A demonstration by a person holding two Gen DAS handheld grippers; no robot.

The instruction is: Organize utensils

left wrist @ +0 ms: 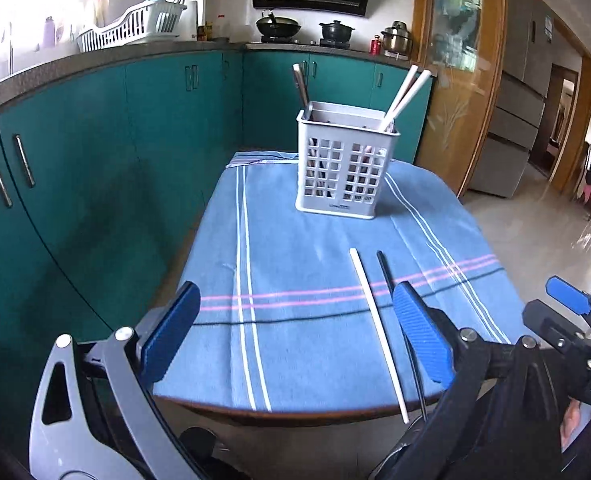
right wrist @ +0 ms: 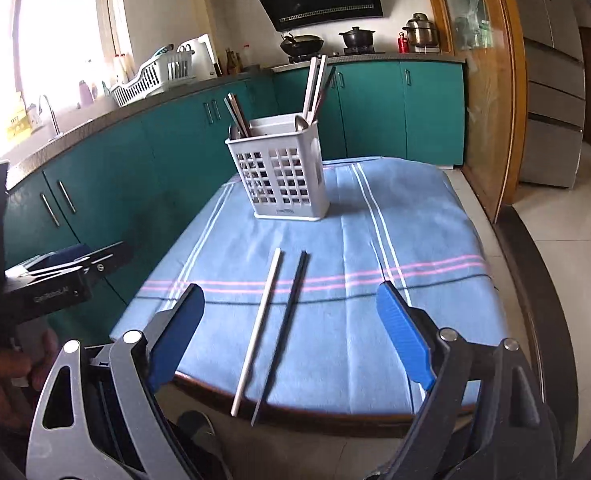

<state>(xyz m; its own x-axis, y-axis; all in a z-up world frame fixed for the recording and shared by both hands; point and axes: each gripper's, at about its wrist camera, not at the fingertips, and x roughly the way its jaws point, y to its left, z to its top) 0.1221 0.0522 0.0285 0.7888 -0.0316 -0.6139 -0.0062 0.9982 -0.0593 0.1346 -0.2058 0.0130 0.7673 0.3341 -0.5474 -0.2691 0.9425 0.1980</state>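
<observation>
From my right wrist view: the cloth-covered table (right wrist: 415, 240) runs ahead toward twelve o'clock. The utensil holder (right wrist: 283, 176) stands on its far half, utensils upright in it. Two loose chopsticks lie side by side on the near half, ends overhanging the near edge: the pale chopstick (right wrist: 257, 328) at eleven, the dark chopstick (right wrist: 283, 328) just right of it. The cabinets (right wrist: 155, 152) sweep from nine round to one, behind the table.

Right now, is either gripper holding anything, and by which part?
Nothing is held. Both the left gripper and right gripper are open and empty; the white chopstick and black chopstick lie on the cloth.
</observation>
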